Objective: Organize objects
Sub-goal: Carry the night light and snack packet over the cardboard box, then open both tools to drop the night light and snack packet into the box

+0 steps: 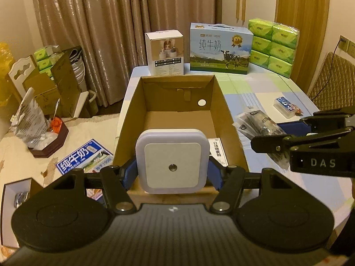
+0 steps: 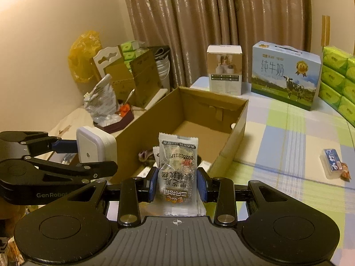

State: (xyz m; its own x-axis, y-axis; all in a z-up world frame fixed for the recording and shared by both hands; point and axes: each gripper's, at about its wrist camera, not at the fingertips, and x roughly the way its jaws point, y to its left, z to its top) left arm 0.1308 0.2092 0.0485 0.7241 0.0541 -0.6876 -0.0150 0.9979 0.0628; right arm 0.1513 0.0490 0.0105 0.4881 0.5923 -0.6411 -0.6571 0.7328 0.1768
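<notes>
Both grippers loaded at the near end of the open cardboard box.

The left gripper (image 1: 172,173) is clamped on a square white night light (image 1: 172,161), its blue pads pressed against the two sides; the light hangs over the near end wall of the cardboard box (image 1: 228,115). The right gripper (image 2: 176,184) is closed on a small stack of clear snack packets (image 2: 177,170), held upright between its pads, just before the box's near end. The box stands on a table with a checked cloth (image 2: 288,137); a few small items lie at its near end, too hidden to identify. A small clear case (image 2: 331,163) lies on the cloth, well apart to the right. A milk carton (image 1: 220,48), a white product box (image 1: 164,52) and green tissue packs (image 1: 274,46) stand along the far edge.
</notes>
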